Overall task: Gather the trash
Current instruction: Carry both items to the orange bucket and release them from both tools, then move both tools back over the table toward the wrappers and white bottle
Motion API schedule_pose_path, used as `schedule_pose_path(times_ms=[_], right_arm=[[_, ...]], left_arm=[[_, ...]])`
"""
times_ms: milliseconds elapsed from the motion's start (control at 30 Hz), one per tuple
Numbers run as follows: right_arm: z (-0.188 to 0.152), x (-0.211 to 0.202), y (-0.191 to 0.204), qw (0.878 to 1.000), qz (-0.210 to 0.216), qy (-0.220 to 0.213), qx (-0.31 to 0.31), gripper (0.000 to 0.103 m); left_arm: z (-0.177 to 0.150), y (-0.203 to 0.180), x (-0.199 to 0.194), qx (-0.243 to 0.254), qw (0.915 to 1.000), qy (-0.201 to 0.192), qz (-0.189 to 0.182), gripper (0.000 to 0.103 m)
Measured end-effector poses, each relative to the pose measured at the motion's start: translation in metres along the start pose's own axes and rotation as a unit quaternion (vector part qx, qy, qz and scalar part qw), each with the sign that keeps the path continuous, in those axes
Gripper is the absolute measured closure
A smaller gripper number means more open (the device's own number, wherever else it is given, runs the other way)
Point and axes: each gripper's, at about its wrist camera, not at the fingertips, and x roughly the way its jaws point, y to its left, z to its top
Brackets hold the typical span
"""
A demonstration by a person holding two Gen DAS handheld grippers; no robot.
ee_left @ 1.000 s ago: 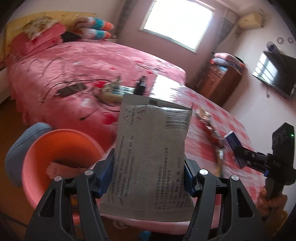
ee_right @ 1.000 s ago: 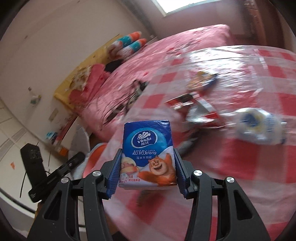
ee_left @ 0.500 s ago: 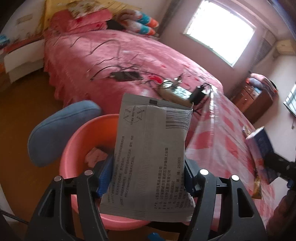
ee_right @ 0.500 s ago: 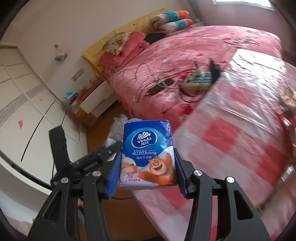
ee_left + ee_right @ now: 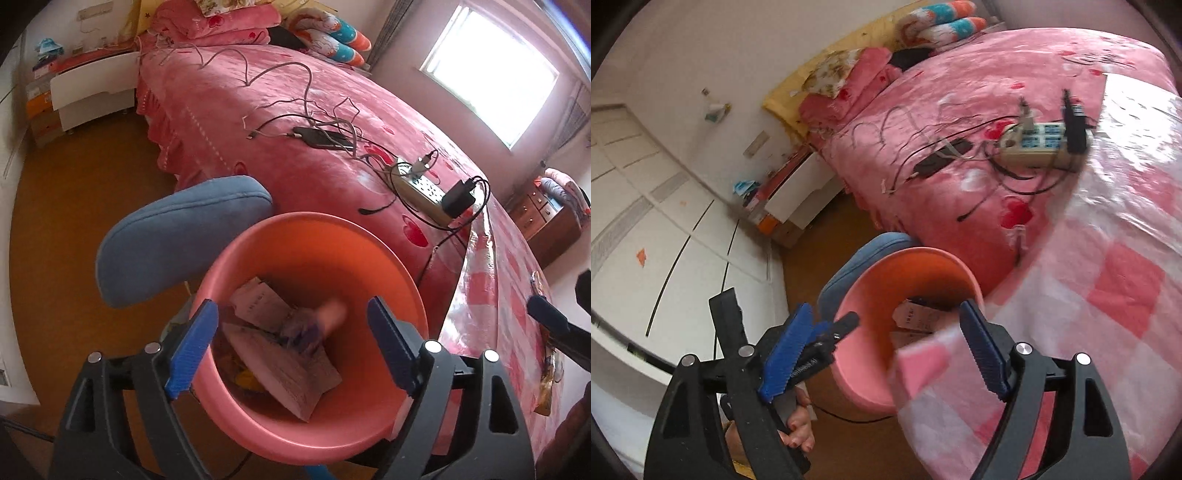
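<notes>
Over the pink bin (image 5: 399,266), both the left gripper (image 5: 291,347) and right gripper (image 5: 886,350) are gaping empty; packets (image 5: 284,362) are lying inside, wrappers (image 5: 546,384) are awaiting on the table (image 5: 491,280).

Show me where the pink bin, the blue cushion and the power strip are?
pink bin (image 5: 295,236): left wrist view, far inner wall.
blue cushion (image 5: 177,229): left wrist view, middle of its top.
power strip (image 5: 1038,142): right wrist view, its socket face.
</notes>
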Motion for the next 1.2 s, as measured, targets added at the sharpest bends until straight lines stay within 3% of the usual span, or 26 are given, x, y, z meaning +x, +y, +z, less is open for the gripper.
schedule_pose_path(times_ms=[267, 700, 1200], right_arm=[[-0.015, -0.047, -0.017, 0.996, -0.068, -0.061, -0.002, 0.012], [-0.043, -0.082, -0.037, 0.986, -0.136, -0.093, -0.030, 0.012], [-0.060, -0.117, -0.067, 0.980, -0.151, -0.125, -0.022, 0.012]], left_arm=[[-0.002, -0.015, -0.005, 0.012, 0.9996, -0.002, -0.027, 0.019], [-0.008, -0.073, -0.028, 0.070, 0.9936, -0.007, -0.088, 0.019], [-0.028, -0.136, -0.045, 0.134, 0.9845, 0.002, -0.113, 0.017]])
